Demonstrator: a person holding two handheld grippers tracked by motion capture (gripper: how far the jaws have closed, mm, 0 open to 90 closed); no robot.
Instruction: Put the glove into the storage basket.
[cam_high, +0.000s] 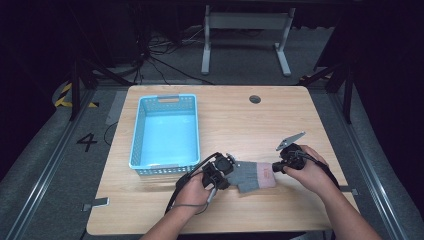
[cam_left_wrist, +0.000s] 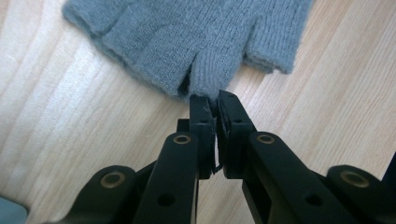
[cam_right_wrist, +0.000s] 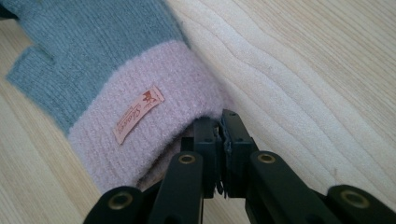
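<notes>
Both grippers were clenched on the same knit glove (cam_high: 254, 174), which lay flat on the wooden table (cam_high: 240, 125) between them, just right of the blue basket (cam_high: 165, 131). Left gripper (cam_left_wrist: 214, 99) had its jaws pinched on the tip of one grey glove finger (cam_left_wrist: 208, 74); right gripper (cam_right_wrist: 221, 119) had its jaws pinched on the edge of the pink cuff (cam_right_wrist: 154, 135) at the opposite end. Judged step: the glove was held at both ends, ready either to be lifted and carried to the basket or to be stretched flat. To do it well, both hands should rise together and level, with the knit kept lightly taut; a pull by one hand alone would likely slip the fingertip bite, which looked shallow, with little fabric between the pads. The cuff bite appeared to catch only the rim, so a slow lift seemed advisable. Basket appeared empty, rim well clear of both hands. Writing: a small salmon-coloured tag (cam_right_wrist: 138, 113) sewn on the cuff carried a small red emblem and a line of script, too small and blurred to read. A painted "4" (cam_high: 87, 142) showed on the floor left of the table.
</notes>
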